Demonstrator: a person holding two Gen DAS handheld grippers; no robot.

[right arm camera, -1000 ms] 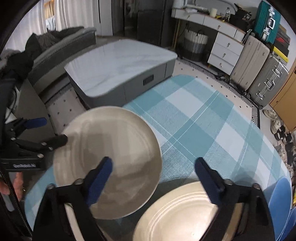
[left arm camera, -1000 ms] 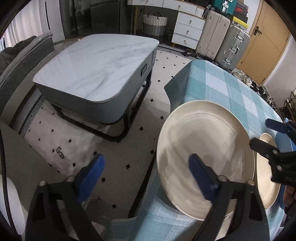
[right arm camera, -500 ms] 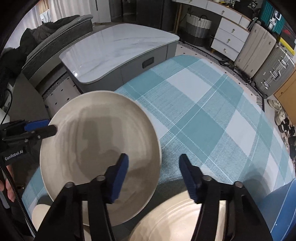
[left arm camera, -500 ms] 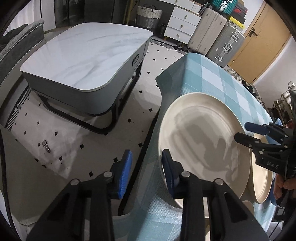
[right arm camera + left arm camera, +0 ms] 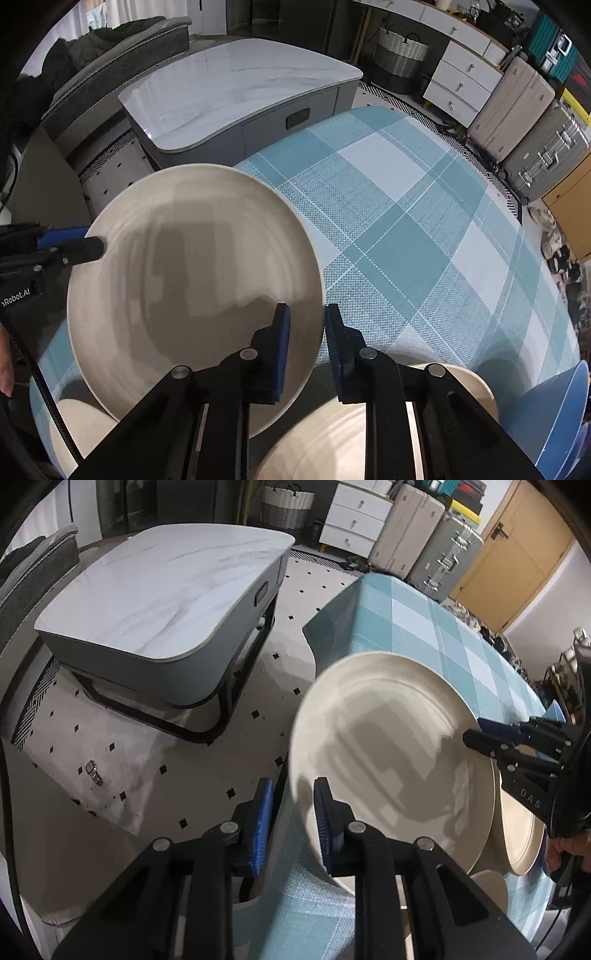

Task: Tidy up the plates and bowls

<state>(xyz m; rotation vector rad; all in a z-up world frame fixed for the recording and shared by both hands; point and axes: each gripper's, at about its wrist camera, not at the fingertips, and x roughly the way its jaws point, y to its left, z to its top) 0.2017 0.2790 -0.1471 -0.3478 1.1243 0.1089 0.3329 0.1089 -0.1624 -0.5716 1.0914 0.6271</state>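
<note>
Large plate: a cream plate (image 5: 391, 753) on the checked tablecloth (image 5: 406, 221), at the table's edge, gripped at opposite rims.
Left gripper (image 5: 291, 819): jaws closing to a narrow gap, blue pads either side of the plate's rim at 7 o'clock in its own view.
Right gripper (image 5: 306, 339): jaws closing, the rim between its pads at 4 o'clock on the plate in its own view.
Second plate (image 5: 332, 443): cream, just under the right gripper.
Blue bowl (image 5: 565, 417): 4 o'clock in the right view.
Beyond: a marble coffee table (image 5: 166, 590) at 11 o'clock.
</note>
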